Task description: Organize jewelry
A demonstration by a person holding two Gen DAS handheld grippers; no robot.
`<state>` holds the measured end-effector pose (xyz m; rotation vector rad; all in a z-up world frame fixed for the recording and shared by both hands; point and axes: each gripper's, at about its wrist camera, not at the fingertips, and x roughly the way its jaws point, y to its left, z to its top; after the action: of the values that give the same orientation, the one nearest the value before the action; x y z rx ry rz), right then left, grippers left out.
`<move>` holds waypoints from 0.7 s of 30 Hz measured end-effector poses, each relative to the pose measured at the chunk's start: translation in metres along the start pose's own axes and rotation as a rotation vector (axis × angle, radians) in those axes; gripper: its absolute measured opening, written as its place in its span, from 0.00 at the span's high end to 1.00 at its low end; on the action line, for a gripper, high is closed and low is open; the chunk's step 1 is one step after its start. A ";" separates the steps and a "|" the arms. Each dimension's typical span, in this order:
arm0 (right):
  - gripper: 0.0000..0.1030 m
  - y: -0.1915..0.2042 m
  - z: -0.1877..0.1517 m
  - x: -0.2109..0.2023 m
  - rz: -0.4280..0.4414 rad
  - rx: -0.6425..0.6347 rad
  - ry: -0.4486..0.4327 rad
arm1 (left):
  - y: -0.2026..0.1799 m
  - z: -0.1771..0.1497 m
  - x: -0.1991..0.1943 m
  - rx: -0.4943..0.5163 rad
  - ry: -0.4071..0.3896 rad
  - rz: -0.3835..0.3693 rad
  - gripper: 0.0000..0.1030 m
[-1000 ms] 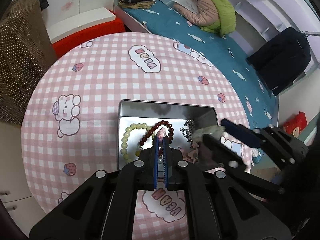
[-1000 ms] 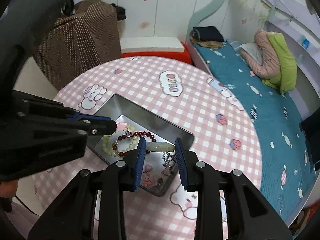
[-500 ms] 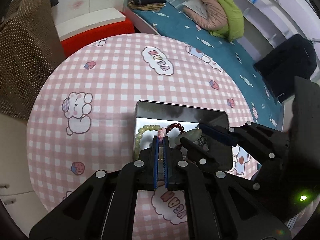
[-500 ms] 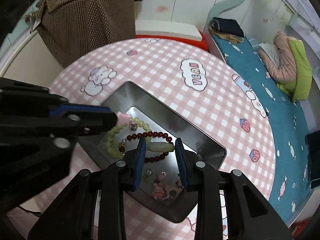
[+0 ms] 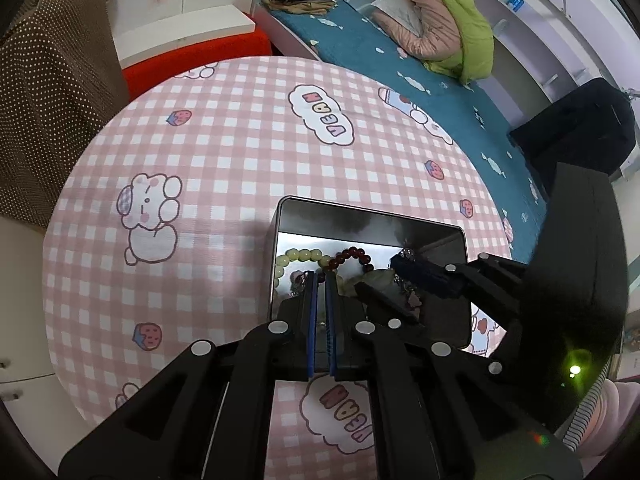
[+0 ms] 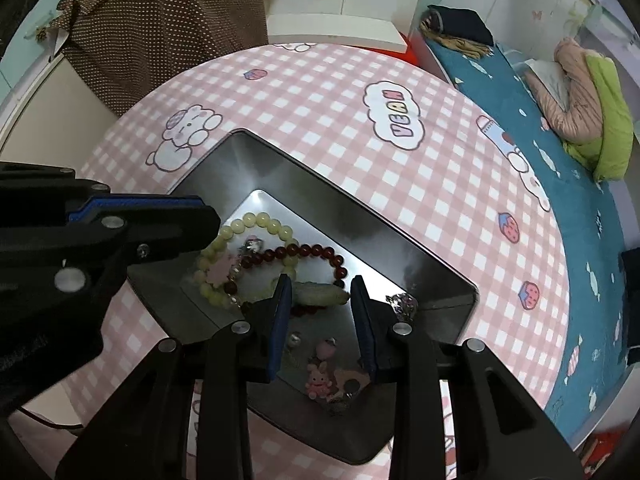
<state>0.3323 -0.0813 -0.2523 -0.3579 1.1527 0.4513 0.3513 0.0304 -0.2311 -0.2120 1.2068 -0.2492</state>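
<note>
A metal tin [image 6: 340, 200] [image 5: 360, 216] sits on the round table. It holds a pale green bead bracelet [image 6: 256, 220] [image 5: 300, 255], a dark red bead bracelet [image 6: 316, 250] [image 5: 356, 254], a silver chain [image 6: 402, 302] and small pink charms [image 6: 320, 376]. My right gripper [image 6: 320, 292] [image 5: 380, 284] is shut on a pale green jade piece [image 6: 320, 295] [image 5: 372, 280], just above the tin's floor. My left gripper [image 5: 319, 276] [image 6: 176, 220] hangs over the tin's left part, its jaws nearly together with nothing seen between them. A pink flower charm [image 6: 220, 272] lies below it.
The table has a pink checked cloth [image 5: 240, 140]. A brown dotted cloth [image 6: 160, 28] covers furniture at the back left. A red and white stool [image 5: 192, 40] stands behind the table. A bed with a teal cover [image 6: 560, 140] and clothes runs along the right.
Both grippers have come lower into the tin. The pink charm that showed at my left fingertips now lies in the tin among the bracelets. My right gripper still holds the jade piece.
</note>
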 end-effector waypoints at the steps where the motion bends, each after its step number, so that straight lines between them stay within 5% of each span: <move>1: 0.68 -0.001 -0.001 -0.001 -0.001 0.003 -0.002 | 0.000 0.001 0.001 0.000 0.004 0.000 0.96; 9: 0.59 -0.014 -0.013 -0.022 -0.003 0.071 -0.043 | -0.004 0.000 0.003 0.033 0.031 0.023 0.94; 16: 0.55 -0.019 -0.021 -0.041 -0.020 0.133 -0.086 | -0.016 -0.007 -0.008 0.090 0.018 0.057 0.60; 21: 0.53 -0.015 -0.028 -0.056 -0.061 0.156 -0.110 | -0.021 -0.015 -0.019 0.112 0.005 0.059 0.54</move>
<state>0.2994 -0.1168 -0.2104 -0.2294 1.0591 0.3214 0.3290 0.0152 -0.2135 -0.0785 1.1983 -0.2648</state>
